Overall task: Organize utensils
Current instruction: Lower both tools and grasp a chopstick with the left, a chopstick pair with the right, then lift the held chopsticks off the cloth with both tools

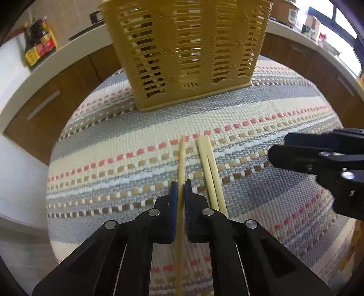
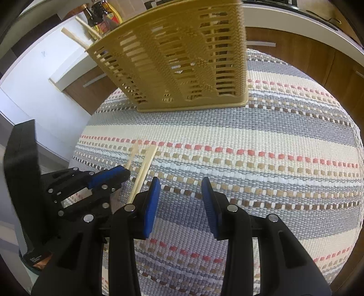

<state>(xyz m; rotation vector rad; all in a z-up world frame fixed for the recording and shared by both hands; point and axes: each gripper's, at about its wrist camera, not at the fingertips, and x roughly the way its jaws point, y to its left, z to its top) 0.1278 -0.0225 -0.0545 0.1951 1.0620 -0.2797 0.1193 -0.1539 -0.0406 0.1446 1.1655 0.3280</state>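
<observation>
My left gripper (image 1: 181,185) is shut on a single wooden chopstick (image 1: 181,159) that points toward the tan slotted utensil basket (image 1: 186,47). A joined pair of chopsticks (image 1: 210,173) lies on the striped woven mat (image 1: 261,141) just right of it. My right gripper (image 2: 180,182) is open and empty above the mat, to the right of the left gripper (image 2: 124,173). In the right wrist view the held chopstick (image 2: 132,157) and the pair (image 2: 145,166) lie left of my fingers, and the basket (image 2: 177,59) stands ahead with chopsticks (image 2: 75,39) sticking out of its top.
The mat (image 2: 273,141) covers a round table. A white counter with wooden cabinets (image 1: 75,75) curves behind. Dark sauce bottles (image 1: 39,41) stand on the counter at the left, and they also show in the right wrist view (image 2: 102,16).
</observation>
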